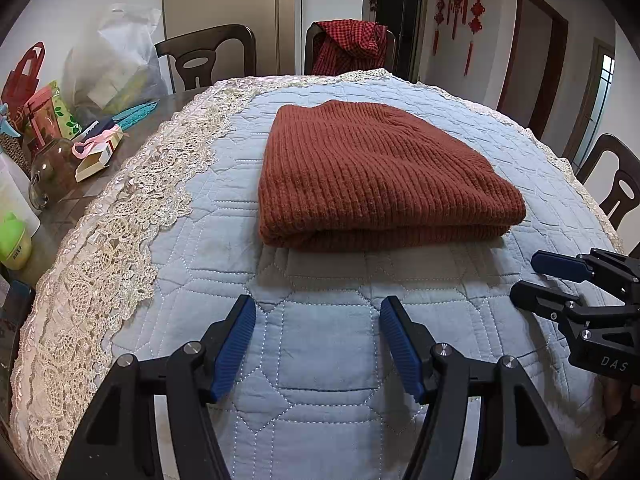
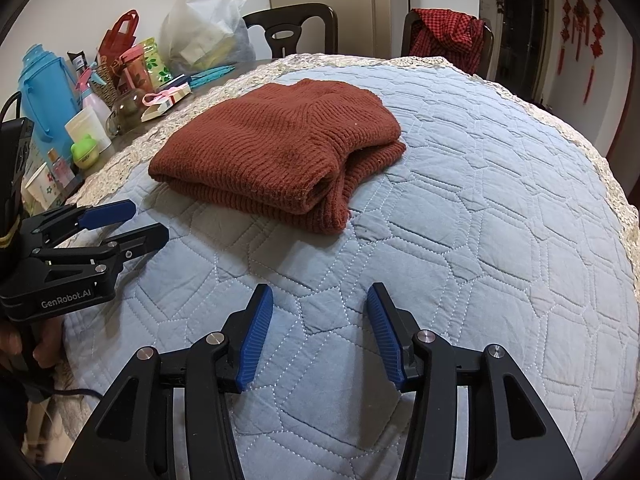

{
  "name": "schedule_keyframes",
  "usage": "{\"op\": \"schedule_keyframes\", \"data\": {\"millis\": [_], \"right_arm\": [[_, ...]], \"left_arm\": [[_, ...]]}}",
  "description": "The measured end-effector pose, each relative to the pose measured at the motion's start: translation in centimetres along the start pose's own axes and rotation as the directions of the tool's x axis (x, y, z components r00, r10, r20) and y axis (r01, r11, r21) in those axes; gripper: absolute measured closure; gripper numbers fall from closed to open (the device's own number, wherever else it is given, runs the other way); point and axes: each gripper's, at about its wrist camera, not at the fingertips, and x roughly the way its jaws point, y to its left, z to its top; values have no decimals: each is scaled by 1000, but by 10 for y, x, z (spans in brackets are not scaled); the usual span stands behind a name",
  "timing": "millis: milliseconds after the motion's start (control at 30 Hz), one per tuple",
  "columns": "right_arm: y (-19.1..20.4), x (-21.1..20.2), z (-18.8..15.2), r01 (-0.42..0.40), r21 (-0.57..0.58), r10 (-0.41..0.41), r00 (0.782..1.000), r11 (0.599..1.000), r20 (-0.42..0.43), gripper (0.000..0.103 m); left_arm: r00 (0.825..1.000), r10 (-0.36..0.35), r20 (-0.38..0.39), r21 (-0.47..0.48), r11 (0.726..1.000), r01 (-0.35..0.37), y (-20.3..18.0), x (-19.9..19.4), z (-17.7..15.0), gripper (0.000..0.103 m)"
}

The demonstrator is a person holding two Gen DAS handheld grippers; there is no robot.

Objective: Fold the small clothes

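Both claws are just hanging out over the blue quilted cover (image 1: 320,360) on the counter, nothing in either one. Left claw (image 1: 318,312) has its blue pads spread fairly wide with only quilt showing between them. Right claw (image 2: 320,300) is parted too, maybe a bit narrower, also empty; whether its tips actually brush the fabric is hard to say from this angle. The rust-red knit sweater (image 1: 372,176) sits folded into a neat stack in the middle of the cover, well ahead of both claws and touching neither. Clutter of bags and bottles (image 2: 80,92) along the far left edge.
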Motion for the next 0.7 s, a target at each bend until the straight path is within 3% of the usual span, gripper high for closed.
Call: {"op": "schedule_keyframes", "data": {"millis": [700], "right_arm": [[0, 0, 1, -6, 3, 6, 1000, 1000, 1, 52]], "left_arm": [[1000, 1, 0, 1, 1000, -1, 0, 0, 0, 35]]}}
